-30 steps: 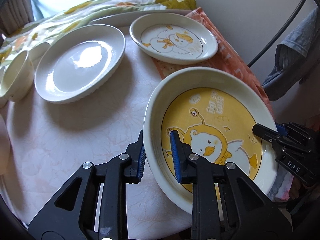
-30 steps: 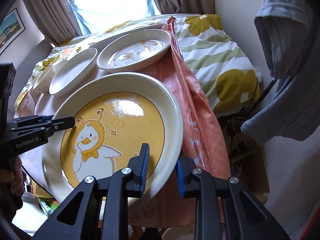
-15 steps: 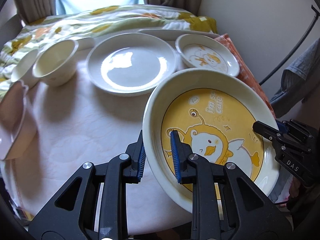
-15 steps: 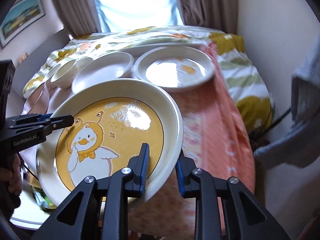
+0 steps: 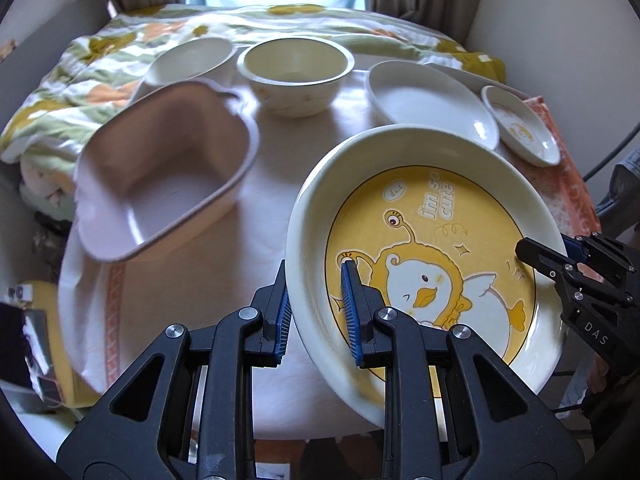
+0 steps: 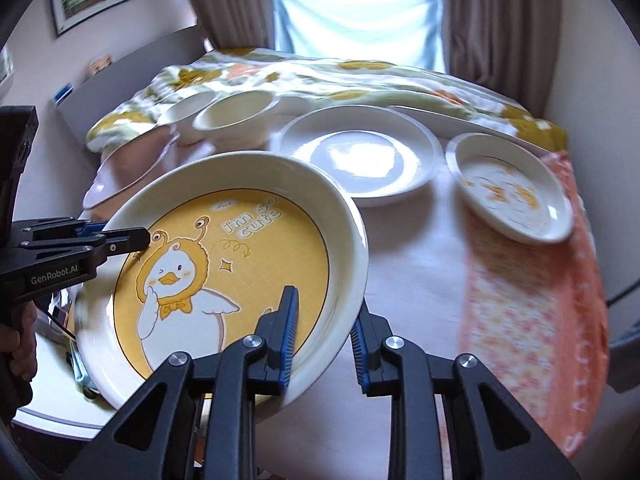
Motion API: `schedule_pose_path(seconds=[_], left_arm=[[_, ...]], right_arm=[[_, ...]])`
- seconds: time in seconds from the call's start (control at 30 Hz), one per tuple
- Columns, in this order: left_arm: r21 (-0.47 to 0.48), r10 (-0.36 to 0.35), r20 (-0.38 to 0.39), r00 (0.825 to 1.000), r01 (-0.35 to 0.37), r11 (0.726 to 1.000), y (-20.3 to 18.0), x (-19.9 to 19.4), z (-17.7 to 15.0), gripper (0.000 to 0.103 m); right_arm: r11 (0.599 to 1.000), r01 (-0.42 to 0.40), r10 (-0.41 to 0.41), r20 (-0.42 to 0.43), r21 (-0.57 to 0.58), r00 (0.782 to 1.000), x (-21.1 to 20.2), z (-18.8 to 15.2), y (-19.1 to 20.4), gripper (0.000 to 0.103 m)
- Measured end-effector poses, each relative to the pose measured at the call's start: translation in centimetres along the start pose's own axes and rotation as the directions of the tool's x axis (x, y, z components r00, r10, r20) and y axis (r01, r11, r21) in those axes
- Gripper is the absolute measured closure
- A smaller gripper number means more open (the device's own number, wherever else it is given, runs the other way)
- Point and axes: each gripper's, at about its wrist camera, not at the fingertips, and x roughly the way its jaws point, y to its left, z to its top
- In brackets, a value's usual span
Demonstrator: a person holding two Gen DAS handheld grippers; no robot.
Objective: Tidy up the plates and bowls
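A large yellow duck plate (image 5: 432,248) hangs tilted above the table, held from both sides. My left gripper (image 5: 316,308) is shut on its left rim. My right gripper (image 6: 326,336) is shut on its right rim, and shows in the left wrist view at the plate's right edge (image 5: 560,256). On the table lie a plain white plate (image 6: 360,156), a small duck plate (image 6: 512,192), a cream bowl (image 5: 294,74), a second white bowl (image 5: 188,60) and a pink squarish dish (image 5: 164,168).
The table wears a white cloth (image 5: 192,280) with an orange cloth (image 6: 528,300) at its right edge. A flowered blanket (image 6: 280,76) lies behind it, below a curtained window. A long white platter (image 6: 424,116) sits at the back. A person's hand (image 6: 16,340) holds the left gripper.
Both grippers have carried the yellow duck plate leftward along the table. The pink dish and bowls have come into view, and the small duck plate has slid off to the right.
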Motion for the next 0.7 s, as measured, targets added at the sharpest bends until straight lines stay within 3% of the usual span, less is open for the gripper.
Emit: schedule_pose_path(seconds=[0.3,0.7], left_arm=[[-0.021,0.014,0.017,1.000,-0.014,1.000,4.6,1.1,-1.5,0.084],[-0.023,-0.029,-0.004,1.000,0.029,0.999,5.2,2.3,-2.6,0.084]], right_arm=[[0.999,-0.018,0.017,-0.005,-0.043,1.000,3.4,0.4,4.3,0.080],[0.999,0.016,-0.017,-0.040,-0.032,0.999,4.9,-0.9,4.6,0.080]])
